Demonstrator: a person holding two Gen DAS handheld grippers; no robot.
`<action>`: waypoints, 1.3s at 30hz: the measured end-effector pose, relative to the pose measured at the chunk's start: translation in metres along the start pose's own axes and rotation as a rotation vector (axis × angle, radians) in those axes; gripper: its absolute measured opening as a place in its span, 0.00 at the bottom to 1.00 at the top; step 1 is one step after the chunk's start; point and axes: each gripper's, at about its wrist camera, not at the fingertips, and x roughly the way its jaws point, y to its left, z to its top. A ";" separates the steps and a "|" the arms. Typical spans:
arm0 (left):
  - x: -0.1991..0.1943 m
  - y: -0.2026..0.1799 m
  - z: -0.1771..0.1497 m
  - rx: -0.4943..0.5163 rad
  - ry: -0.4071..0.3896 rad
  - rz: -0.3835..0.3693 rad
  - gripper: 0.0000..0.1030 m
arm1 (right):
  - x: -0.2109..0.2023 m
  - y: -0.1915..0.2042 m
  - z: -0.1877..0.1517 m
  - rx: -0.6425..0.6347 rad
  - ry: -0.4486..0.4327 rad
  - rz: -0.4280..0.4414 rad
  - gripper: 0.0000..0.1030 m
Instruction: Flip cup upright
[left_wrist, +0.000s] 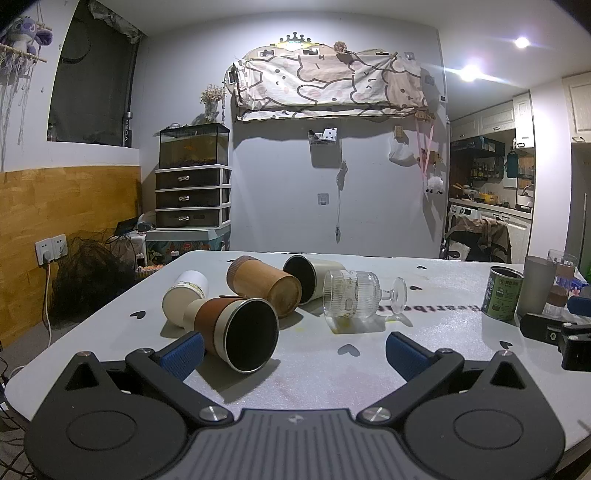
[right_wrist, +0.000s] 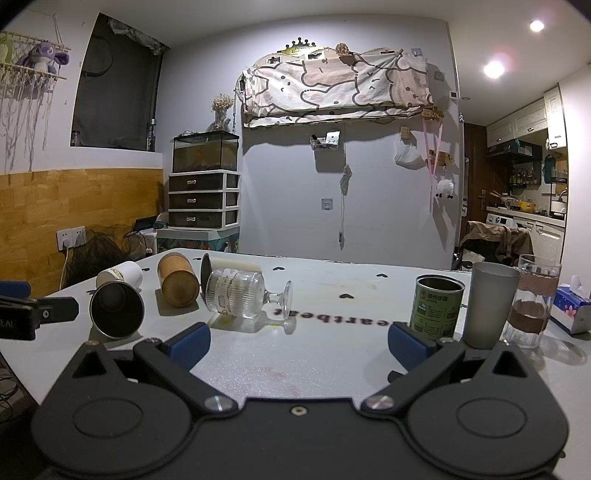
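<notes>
Several cups lie on their sides on the white table (left_wrist: 424, 321). A steel cup with a brown sleeve (left_wrist: 240, 336) lies nearest, its mouth toward me, also in the right wrist view (right_wrist: 116, 308). Behind it lie a white paper cup (left_wrist: 184, 295), a wooden cup (left_wrist: 264, 286), a cream steel cup (left_wrist: 312, 277) and a ribbed stemmed glass (left_wrist: 356, 299), seen too in the right wrist view (right_wrist: 240, 297). My left gripper (left_wrist: 293, 352) is open and empty, its left pad beside the sleeved cup. My right gripper (right_wrist: 299, 343) is open and empty, short of the glass.
Upright at the right stand a green tin (right_wrist: 437, 308), a grey tumbler (right_wrist: 487, 304) and a clear glass with a brown band (right_wrist: 532, 301). A blue tissue box (right_wrist: 574, 304) lies at the far right. The other gripper shows at each view's edge (left_wrist: 554, 332) (right_wrist: 33, 314).
</notes>
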 end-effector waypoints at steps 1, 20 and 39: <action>0.000 0.000 0.000 0.000 0.000 0.000 1.00 | 0.000 0.000 0.000 0.000 0.000 0.000 1.00; -0.002 0.001 0.001 -0.001 -0.001 0.001 1.00 | 0.000 0.001 0.000 -0.002 0.003 -0.002 1.00; -0.001 0.001 0.001 0.000 0.000 0.001 1.00 | -0.001 0.000 -0.003 -0.002 0.004 -0.004 1.00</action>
